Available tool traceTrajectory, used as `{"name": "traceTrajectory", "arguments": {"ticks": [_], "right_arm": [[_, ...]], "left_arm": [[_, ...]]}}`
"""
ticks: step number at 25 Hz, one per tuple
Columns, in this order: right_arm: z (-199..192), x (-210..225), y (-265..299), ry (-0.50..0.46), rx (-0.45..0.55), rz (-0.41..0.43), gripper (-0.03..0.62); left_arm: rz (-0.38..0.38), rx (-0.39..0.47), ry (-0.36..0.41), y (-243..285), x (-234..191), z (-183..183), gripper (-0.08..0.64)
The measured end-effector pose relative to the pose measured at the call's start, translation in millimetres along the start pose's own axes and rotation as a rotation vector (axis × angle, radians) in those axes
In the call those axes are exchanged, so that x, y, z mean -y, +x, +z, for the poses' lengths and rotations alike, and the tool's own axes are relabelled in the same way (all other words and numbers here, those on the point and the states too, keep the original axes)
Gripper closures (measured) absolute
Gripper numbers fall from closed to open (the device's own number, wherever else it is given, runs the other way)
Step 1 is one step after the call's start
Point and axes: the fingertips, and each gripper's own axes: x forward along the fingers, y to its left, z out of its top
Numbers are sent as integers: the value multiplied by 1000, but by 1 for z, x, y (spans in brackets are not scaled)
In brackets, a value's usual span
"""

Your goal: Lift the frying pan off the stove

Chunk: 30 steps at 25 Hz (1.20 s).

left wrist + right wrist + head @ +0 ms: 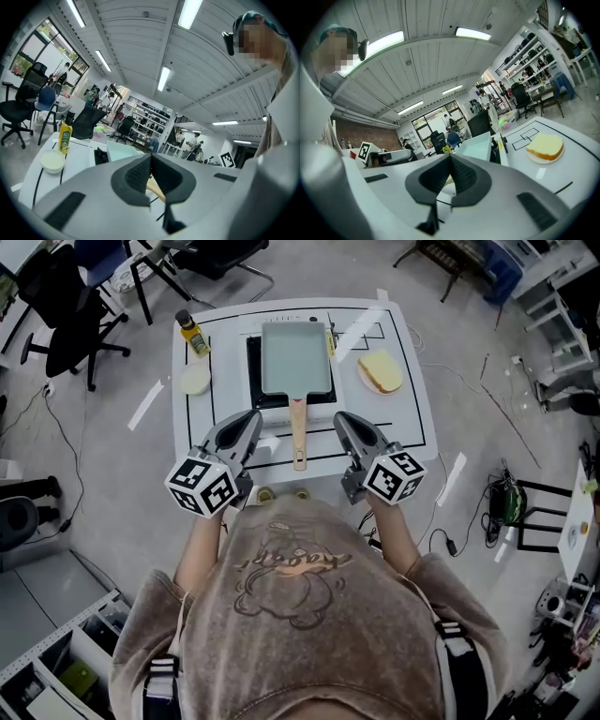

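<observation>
A rectangular pale-green frying pan [297,357] sits on the black stove [253,371] at the middle of the white table [408,418]. Its wooden handle [298,432] points toward the near edge. My left gripper [255,416] hovers just left of the handle and my right gripper [339,418] just right of it; both are shut, empty and clear of the handle. In the left gripper view the shut left gripper [150,156] covers most of the pan [123,151], with a bit of handle [156,190] behind it. The right gripper [450,156] shows the pan [477,146] ahead.
A yellow oil bottle [193,334] and a small white dish [196,380] stand left of the stove. A slice of bread on a plate [380,371] lies to its right. Office chairs [66,315] and floor cables surround the table.
</observation>
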Motion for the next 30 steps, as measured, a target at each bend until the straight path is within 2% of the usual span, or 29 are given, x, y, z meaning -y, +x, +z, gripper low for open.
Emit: {"name": "traceTrajectory", "arguments": {"ticks": [11, 14, 21, 25, 30], "right_arm": [[0, -3, -7, 13, 24, 15, 592], [1, -5, -6, 23, 30, 35, 541], [-13, -18, 7, 66, -42, 118, 364], [-26, -24, 14, 122, -101, 167, 242], [-35, -23, 19, 218, -123, 209, 141]], "left_arm": [[-23, -3, -30, 7, -5, -2, 552], [-41, 5, -33, 7, -4, -1, 532], [-98, -25, -86, 10, -6, -6, 392], [-131, -70, -146, 16, -8, -15, 291], [-165, -90, -222, 22, -13, -24, 211]]}}
